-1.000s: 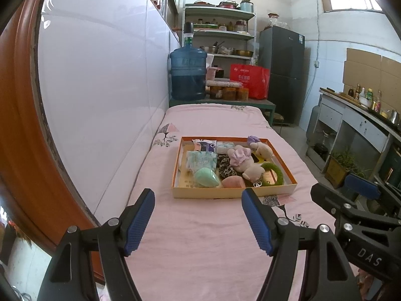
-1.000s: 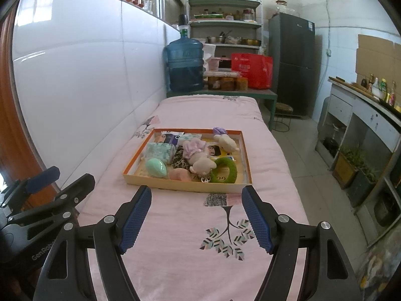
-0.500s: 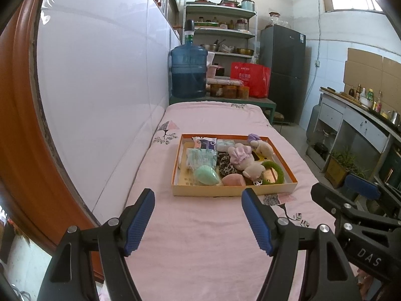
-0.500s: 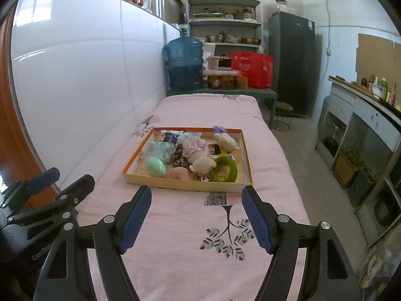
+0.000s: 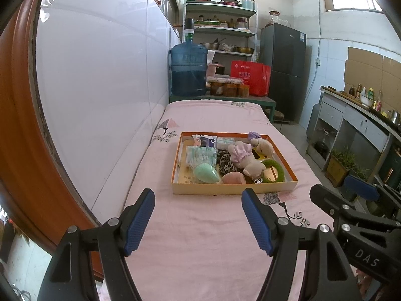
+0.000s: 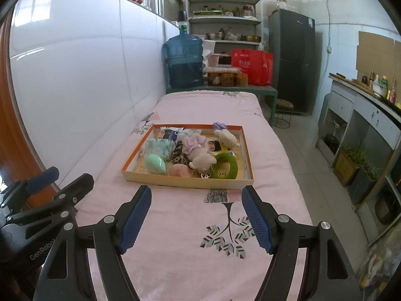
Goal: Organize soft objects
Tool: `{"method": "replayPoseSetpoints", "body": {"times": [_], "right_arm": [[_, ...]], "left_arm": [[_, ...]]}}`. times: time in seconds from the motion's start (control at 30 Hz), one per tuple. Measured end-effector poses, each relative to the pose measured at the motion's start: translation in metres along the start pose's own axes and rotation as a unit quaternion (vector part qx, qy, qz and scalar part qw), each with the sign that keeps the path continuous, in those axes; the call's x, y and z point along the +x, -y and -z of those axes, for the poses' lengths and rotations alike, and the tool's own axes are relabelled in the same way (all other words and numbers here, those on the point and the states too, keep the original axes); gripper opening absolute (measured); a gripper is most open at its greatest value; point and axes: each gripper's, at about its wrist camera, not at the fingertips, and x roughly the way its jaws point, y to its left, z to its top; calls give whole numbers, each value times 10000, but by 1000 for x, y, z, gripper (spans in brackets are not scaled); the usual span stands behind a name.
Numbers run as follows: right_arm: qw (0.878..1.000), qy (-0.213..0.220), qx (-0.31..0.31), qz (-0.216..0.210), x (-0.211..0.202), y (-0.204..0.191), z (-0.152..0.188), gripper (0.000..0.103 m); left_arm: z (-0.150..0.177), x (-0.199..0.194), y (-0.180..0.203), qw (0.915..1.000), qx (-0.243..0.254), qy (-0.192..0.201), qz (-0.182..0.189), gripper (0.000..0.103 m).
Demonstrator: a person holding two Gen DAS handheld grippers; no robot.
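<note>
Left wrist view is showing an orange-rimmed cardboard tray (image 5: 234,186) sitting on the pink bed (image 5: 205,238), and it's holding all the soft stuff. A mint green egg-shaped sponge (image 5: 206,173) is lying at the near left, with a pink sponge (image 5: 233,178) just beside it. Behind the mint one a pale green tissue pack (image 5: 201,156) is lying flat, and a leopard-print fabric piece (image 5: 226,164) is sitting in the middle. A beige plush toy with a lilac frill (image 5: 246,159) is lying over it, touching a green fuzzy ring (image 5: 274,171) at the near right. A second plush (image 5: 263,145) is resting toward the far right corner.

Left tool (image 5: 198,219) is hanging released above the bed, short of the tray, gripping nothing. Right tool (image 6: 196,217) is also spread wide and gripping nothing, over a tree print on the cover.

Readable writing: "DAS" is showing on the right tool's body in the left view, "GenRobo" on the left tool's body in the right view. Characters on the red bag (image 6: 252,67) beside the blue water jug (image 6: 185,62) are too small for me to read.
</note>
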Motion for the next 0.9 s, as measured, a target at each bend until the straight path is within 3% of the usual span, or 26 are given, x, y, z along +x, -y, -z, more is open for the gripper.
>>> {"method": "replayPoseSetpoints", "body": {"times": [0.9], "right_arm": [[10000,-1,-9,4,1,-1,1,76]], "left_arm": [[0,2,0,10000,-1,-16,0,72]]}}
